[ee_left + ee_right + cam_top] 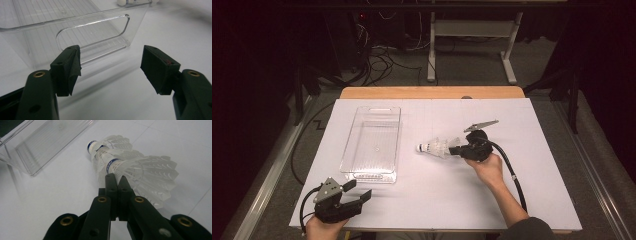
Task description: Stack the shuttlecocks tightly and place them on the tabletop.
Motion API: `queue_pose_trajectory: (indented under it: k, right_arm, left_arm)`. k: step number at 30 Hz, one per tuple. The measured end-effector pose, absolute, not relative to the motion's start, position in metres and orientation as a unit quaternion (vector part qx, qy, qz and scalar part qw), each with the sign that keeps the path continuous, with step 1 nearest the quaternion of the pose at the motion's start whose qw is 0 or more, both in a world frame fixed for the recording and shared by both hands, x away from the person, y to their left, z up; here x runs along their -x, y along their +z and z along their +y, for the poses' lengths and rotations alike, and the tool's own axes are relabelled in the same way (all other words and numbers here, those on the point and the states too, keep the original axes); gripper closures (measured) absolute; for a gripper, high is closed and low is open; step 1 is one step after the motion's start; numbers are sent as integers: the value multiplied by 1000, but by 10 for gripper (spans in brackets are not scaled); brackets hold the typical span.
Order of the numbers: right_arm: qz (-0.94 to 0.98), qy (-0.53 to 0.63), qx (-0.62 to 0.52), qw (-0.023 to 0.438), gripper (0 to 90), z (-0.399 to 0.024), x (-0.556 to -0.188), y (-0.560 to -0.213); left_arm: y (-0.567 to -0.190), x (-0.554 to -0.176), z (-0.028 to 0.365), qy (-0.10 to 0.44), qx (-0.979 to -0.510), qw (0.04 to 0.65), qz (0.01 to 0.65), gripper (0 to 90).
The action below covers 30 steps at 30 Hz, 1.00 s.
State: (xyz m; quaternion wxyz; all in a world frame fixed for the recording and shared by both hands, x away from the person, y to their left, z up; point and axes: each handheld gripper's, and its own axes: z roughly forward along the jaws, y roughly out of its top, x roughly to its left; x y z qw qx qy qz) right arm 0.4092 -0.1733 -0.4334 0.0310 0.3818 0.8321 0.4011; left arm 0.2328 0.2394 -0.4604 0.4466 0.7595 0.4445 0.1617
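A nested stack of white feather shuttlecocks (435,147) (120,157) with blue-banded corks lies level near the middle of the white table top, corks pointing left toward the bin. My right gripper (458,150) (116,178) is at its feathered end with the jaws pressed together, and the rim of the nearest skirt seems pinched between the tips. My left gripper (360,191) (111,68) rests at the front left corner, open with nothing between its pads, pointing at the handle end of a clear plastic bin (373,142) (75,27).
The bin is empty and stands lengthwise left of centre. A white sheet (522,190) covers the wooden table. The right gripper's black cable (512,172) trails toward the front right. Cables and a desk frame (472,30) lie on the floor beyond the far edge.
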Motion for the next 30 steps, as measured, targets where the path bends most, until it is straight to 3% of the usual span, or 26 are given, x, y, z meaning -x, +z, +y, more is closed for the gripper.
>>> queue_pose_trajectory:
  k: [30]
  right_arm:
    - [833, 398, -383, 22, 900, -165, -414, -440]
  left_arm:
    - [-460, -233, 239, 161, -760, 447, 443, 330]
